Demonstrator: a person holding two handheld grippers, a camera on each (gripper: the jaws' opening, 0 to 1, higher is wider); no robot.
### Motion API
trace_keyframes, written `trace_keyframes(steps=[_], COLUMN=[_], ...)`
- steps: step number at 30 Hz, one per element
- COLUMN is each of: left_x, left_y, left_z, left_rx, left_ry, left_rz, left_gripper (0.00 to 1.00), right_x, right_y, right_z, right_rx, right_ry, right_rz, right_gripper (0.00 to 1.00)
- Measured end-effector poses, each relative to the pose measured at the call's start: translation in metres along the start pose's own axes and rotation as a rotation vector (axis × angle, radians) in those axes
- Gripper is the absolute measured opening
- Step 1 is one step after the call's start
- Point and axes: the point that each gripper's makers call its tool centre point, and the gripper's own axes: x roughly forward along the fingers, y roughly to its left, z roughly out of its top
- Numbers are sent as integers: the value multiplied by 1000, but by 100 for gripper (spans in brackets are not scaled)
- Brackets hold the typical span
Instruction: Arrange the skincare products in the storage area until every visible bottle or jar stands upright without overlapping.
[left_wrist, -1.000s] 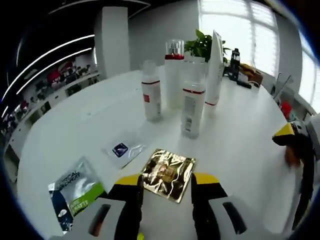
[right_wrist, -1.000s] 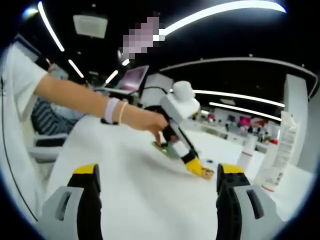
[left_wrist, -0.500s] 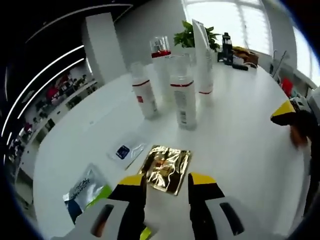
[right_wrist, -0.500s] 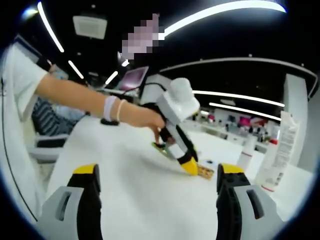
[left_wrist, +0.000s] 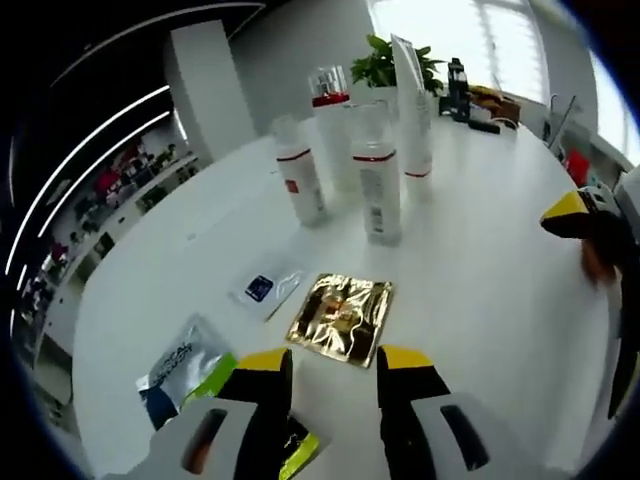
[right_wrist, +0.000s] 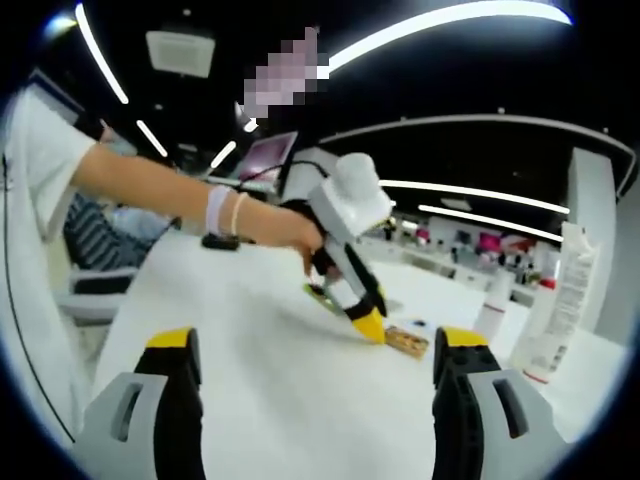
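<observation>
Gold foil sachet (left_wrist: 342, 318): flat on the white round table (left_wrist: 480, 290), just ahead of the left gripper (left_wrist: 333, 372), whose yellow-tipped jaws stand spread and hold nothing.

Left gripper view, further items:
- Clear sachet with a dark blue label (left_wrist: 266, 290), flat, just beside the gold one.
- Grey, blue and green sachet (left_wrist: 182, 368), flat, near the left jaw.
- Four bottles standing upright in a close cluster farther back: a red-banded bottle (left_wrist: 301, 178), a red-capped bottle (left_wrist: 331, 120), a second red-banded bottle (left_wrist: 378, 178) nearest the sachets, and a tall white tube (left_wrist: 412, 100) behind. None overlaps another so far as can be told.
- Potted plant (left_wrist: 385, 68) at the far table edge.
- Right gripper's yellow tip (left_wrist: 568, 215) at the right edge.

Right gripper view:
- Right gripper (right_wrist: 315, 375): jaws wide apart, empty, above bare table.
- A person's hand (right_wrist: 290, 232) holds the left gripper tip-down over the gold sachet.
- White bottles (right_wrist: 552, 310) upright at the right.

Risk, as judged: the bottles stand crowded, so a jaw or sleeve sweeping past them could topple one into its neighbours. The foil lies flush on a slick top and may skid away from a pinch.
</observation>
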Motion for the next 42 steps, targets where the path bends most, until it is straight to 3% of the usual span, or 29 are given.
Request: trace_keyframes(steps=[3,13,16,19,22,24,25,26,27,28,30,33,35,37,42], left_x=[0,-5,0,12,10,-5,9,13,15,20,27,20,19,25,24], left_y=[13,28,34,29,29,-7,-10,1,3,-1,3,-14,-20,-10,-10], left_z=[0,8,30,43,43,30,33,29,28,27,26,24,18,21,20], left_rx=[-6,-16,-78,-158,-159,-161,-217,-237,-239,-225,-214,-216,-286,-331,-308], left_ry=[8,-7,-102,-163,-170,-161,-179,-146,-134,-122,-110,-135,-118,-106,-119], left_rz=[16,77,121,103,107,97,126,168,171,137,139,146,119,89,70], left_gripper=[34,35,39,40,40,46,49,49,48,48,48,47,47,44,42], right_x=[1,1,1,0,0,-1,-1,-1,-1,-1,-1,0,0,0,1], right_y=[-1,-3,-1,-2,-3,-2,-1,-1,1,2,3,3,4,4,3], right_z=[0,0,0,0,1,2,2,2,2,1,0,-1,-1,-1,-3], right_rx=[-3,-5,-14,-12,-10,-10,-11,-11,-13,-14,-17,-26,-25,-21,-24], right_ry=[1,0,5,2,0,-5,-5,-4,-3,1,5,12,11,12,17], right_rz=[1,1,-2,-5,-10,-10,-9,-8,-5,-4,-1,-4,-3,0,0], right_gripper=[95,95,95,95,95,95,95,95,95,95,95,94,94,94,94])
